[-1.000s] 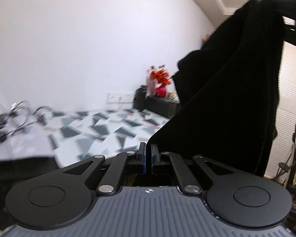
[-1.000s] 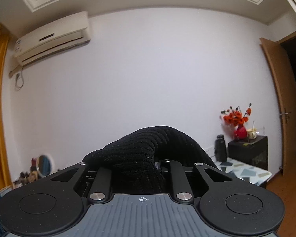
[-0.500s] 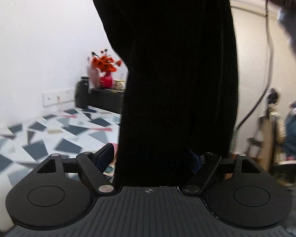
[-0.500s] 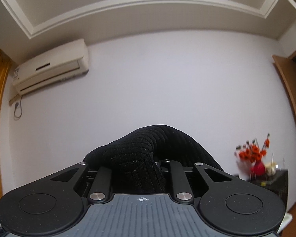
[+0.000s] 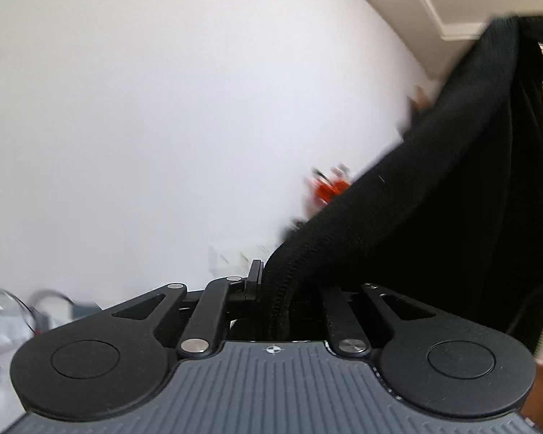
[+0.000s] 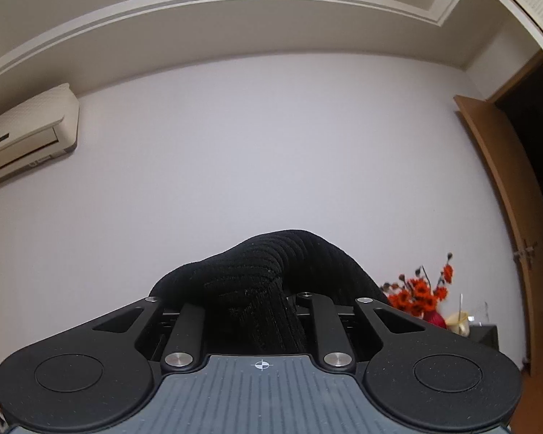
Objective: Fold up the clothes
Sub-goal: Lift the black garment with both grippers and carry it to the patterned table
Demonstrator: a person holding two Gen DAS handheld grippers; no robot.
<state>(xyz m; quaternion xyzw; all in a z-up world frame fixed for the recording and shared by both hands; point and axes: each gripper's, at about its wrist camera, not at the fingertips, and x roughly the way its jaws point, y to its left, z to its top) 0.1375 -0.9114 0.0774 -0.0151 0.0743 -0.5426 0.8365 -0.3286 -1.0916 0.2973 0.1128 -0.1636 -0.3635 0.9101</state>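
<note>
Left gripper (image 5: pixel 275 282): closed on a thick ribbed edge of the black garment (image 5: pixel 452 188) — one finger (image 5: pixel 254 277) shows upright just left of the cloth, the other is covered by it.
Garment from the left gripper: the knit leaves the jaws and rises up and to the right as a taut band, widening into a dark hanging sheet that fills the right side of the left wrist view up to its top corner.
Right gripper (image 6: pixel 260 311): clamped on a bunched ribbed part of the same black garment (image 6: pixel 260 271); the cloth humps over the jaws and hides both fingertips.
Garment from the right gripper: the hump stands just ahead of the linkage arms and falls away to the right and down behind them.
Ahead of the left gripper: a plain white wall (image 5: pixel 163 126); a blurred orange patch of flowers (image 5: pixel 327 190) sits just at the garment's upper-left edge; blurred cables (image 5: pixel 3 311) lie low to the left.
Ahead of the right gripper: white wall and ceiling moulding — an air conditioner (image 6: pixel 25 133) is mounted high to the left.
Right of the right gripper: orange flowers in a red vase (image 6: pixel 421 298) on a dark cabinet (image 6: pixel 483 334), with a brown door (image 6: pixel 503 195) beyond them.
</note>
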